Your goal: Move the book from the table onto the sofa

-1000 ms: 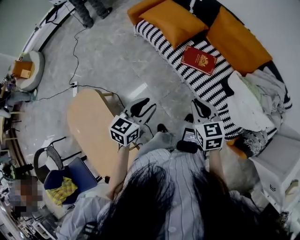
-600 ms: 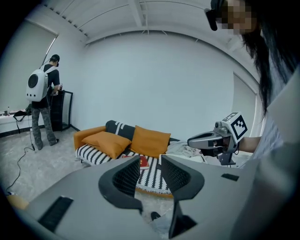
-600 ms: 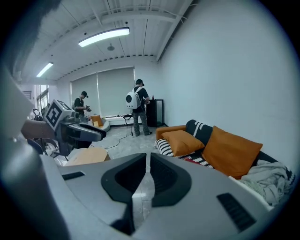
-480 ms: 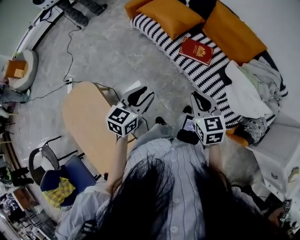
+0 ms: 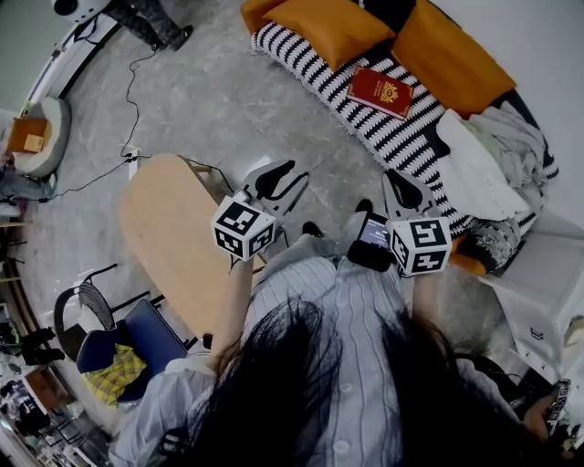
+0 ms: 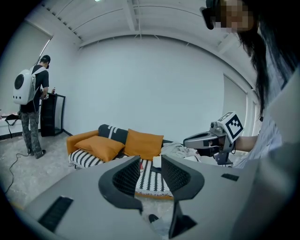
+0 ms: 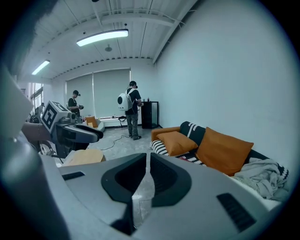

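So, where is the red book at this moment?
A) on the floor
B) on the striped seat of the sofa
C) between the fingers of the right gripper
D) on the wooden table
B: the head view shows the red book lying flat on the striped seat of the sofa.

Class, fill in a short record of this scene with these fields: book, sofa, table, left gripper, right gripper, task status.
book: red book, lying flat on the striped seat, held by neither gripper
sofa: sofa with orange cushions and a heap of pale cloths at one end
table: light wooden table, the book is not on it
left gripper: left gripper, jaws apart, nothing between them
right gripper: right gripper, jaws together, empty
task status: book already on the sofa
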`<state>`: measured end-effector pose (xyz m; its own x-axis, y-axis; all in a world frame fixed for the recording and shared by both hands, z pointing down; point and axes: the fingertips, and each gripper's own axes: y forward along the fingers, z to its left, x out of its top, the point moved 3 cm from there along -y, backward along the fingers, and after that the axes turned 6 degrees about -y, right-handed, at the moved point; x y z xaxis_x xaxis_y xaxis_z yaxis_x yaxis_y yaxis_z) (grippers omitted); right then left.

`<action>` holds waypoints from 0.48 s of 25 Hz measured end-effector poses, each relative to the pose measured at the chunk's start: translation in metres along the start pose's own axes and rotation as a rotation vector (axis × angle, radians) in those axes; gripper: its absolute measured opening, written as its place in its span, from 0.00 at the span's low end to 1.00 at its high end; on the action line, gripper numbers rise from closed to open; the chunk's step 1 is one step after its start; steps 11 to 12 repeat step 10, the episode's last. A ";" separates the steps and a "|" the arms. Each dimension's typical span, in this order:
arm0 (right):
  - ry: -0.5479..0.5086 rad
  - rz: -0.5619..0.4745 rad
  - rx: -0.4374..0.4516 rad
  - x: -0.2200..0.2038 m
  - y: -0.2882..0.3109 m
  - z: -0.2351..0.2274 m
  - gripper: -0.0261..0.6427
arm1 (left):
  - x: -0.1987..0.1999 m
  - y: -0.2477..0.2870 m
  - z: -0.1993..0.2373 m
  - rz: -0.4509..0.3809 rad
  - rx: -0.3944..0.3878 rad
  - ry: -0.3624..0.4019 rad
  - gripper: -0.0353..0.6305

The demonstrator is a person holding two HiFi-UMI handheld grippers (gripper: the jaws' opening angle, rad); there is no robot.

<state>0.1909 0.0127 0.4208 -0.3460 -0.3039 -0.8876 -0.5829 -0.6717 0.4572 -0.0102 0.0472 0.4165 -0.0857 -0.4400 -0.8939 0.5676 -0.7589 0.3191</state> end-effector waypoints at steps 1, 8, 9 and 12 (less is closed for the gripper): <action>0.011 -0.003 -0.004 -0.001 -0.001 -0.002 0.10 | 0.000 0.000 -0.001 -0.001 -0.002 0.001 0.28; 0.053 -0.009 -0.036 -0.001 -0.004 -0.012 0.10 | -0.002 -0.002 0.002 -0.001 -0.007 -0.008 0.28; 0.056 -0.009 -0.040 -0.001 -0.004 -0.015 0.10 | -0.002 -0.002 0.003 0.001 -0.007 -0.009 0.28; 0.058 -0.008 -0.045 -0.001 -0.003 -0.017 0.10 | -0.003 -0.001 0.004 0.003 -0.008 -0.010 0.28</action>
